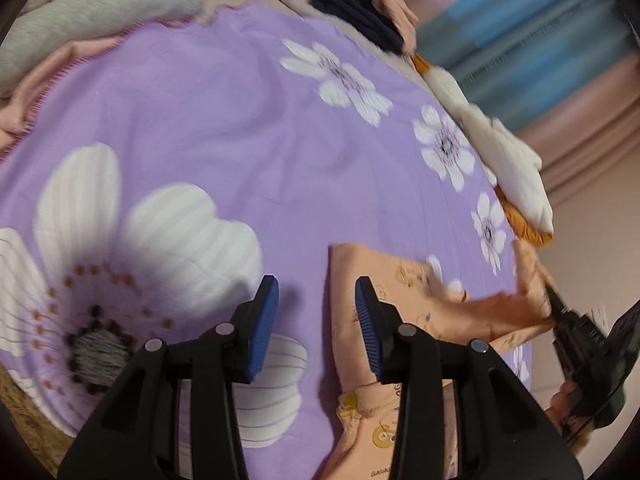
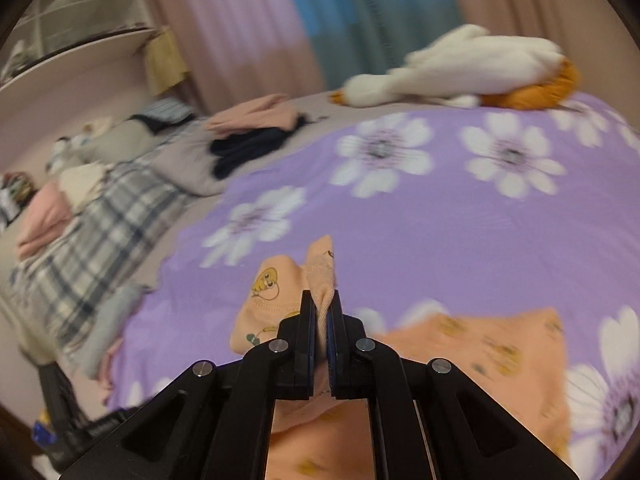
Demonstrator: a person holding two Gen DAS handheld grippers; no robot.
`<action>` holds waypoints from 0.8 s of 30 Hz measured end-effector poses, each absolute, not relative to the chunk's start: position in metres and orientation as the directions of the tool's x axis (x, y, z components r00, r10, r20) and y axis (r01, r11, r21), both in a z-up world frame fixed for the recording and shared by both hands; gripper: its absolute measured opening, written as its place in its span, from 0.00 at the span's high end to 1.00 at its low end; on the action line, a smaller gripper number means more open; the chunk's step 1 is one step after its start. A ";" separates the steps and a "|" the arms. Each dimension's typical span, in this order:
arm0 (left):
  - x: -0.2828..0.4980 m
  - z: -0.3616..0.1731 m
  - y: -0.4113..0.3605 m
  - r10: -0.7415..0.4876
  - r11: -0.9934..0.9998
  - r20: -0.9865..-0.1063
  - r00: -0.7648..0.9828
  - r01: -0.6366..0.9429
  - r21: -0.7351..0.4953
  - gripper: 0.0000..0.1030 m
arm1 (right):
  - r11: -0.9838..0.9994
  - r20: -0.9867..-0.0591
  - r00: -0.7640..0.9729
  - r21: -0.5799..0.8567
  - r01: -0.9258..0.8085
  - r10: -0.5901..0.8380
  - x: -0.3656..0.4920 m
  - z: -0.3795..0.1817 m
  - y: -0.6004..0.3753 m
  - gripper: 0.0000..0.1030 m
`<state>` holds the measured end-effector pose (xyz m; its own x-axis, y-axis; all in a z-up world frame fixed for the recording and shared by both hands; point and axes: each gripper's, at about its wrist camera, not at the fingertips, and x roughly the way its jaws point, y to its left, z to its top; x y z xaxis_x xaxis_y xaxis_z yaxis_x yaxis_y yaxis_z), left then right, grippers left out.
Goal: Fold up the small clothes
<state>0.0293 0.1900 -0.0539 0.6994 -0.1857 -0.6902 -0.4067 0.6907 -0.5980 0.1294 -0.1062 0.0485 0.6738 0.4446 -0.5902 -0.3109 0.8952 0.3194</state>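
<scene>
From the left wrist view, the left gripper (image 1: pixel 316 312) hangs over a bed spread with a purple flowered quilt (image 1: pixel 208 120), its blue-padded jaws standing partly apart with nothing between them; the right-hand pad sits over the edge of a small peach garment (image 1: pixel 384 276) printed with little yellow cartoon figures, but I cannot tell whether it touches the cloth. The garment lies at the near right part of the quilt, and one end of it is drawn up toward the right gripper (image 1: pixel 554 304), which comes in from the right edge with a hand (image 1: pixel 564 396) behind it. Farther back on the bed lie a white plush goose (image 1: pixel 508 160) with orange feet, a dark folded piece (image 1: pixel 360 16) beside a pink one, and a grey garment (image 1: pixel 100 12) at the far left. From the right wrist view, the right gripper (image 2: pixel 322 308) has its jaws closed tight on a bunched fold of the peach garment (image 2: pixel 472 344), which sticks up past the tips while the rest trails on the quilt (image 2: pixel 400 232) below and to the right. Beyond, blurred, lie the plush goose (image 2: pixel 460 68), the dark folded piece (image 2: pixel 248 144), a plaid blanket (image 2: pixel 100 232) and pink and blue curtains (image 2: pixel 280 12).
</scene>
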 end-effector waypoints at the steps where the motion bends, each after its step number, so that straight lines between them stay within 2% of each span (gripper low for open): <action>1: 0.032 -0.056 0.186 -0.192 0.699 -0.697 0.691 -0.402 -0.591 0.63 | 0.905 -0.600 0.679 0.315 -0.286 0.423 0.128 0.043 -0.111 0.94; 5: 0.044 -0.061 0.170 -0.215 0.738 -0.719 0.661 -0.372 -0.562 0.63 | 0.948 -0.673 0.671 0.268 -0.172 0.311 0.128 0.011 -0.130 0.94; 10: 0.055 -0.070 0.155 -0.243 0.768 -0.740 0.627 -0.342 -0.542 0.63 | 0.965 -0.740 0.624 0.242 -0.102 0.252 0.130 -0.020 -0.150 0.94; 19: 0.064 -0.081 0.146 -0.262 0.790 -0.762 0.593 -0.322 -0.522 0.63 | 0.967 -0.819 0.518 0.244 -0.076 0.247 0.120 -0.045 -0.167 0.94; 21: 0.064 -0.081 0.145 -0.260 0.793 -0.763 0.591 -0.320 -0.518 0.63 | 0.962 -0.827 0.496 0.261 -0.077 0.264 0.118 -0.046 -0.173 0.90; 23: 0.064 -0.082 0.145 -0.258 0.796 -0.766 0.589 -0.320 -0.514 0.63 | 0.963 -0.837 0.479 0.255 -0.085 0.264 0.113 -0.041 -0.177 0.75; 24: 0.064 -0.082 0.145 -0.258 0.797 -0.767 0.587 -0.320 -0.513 0.63 | 0.962 -0.832 0.485 0.258 -0.089 0.268 0.111 -0.038 -0.180 0.71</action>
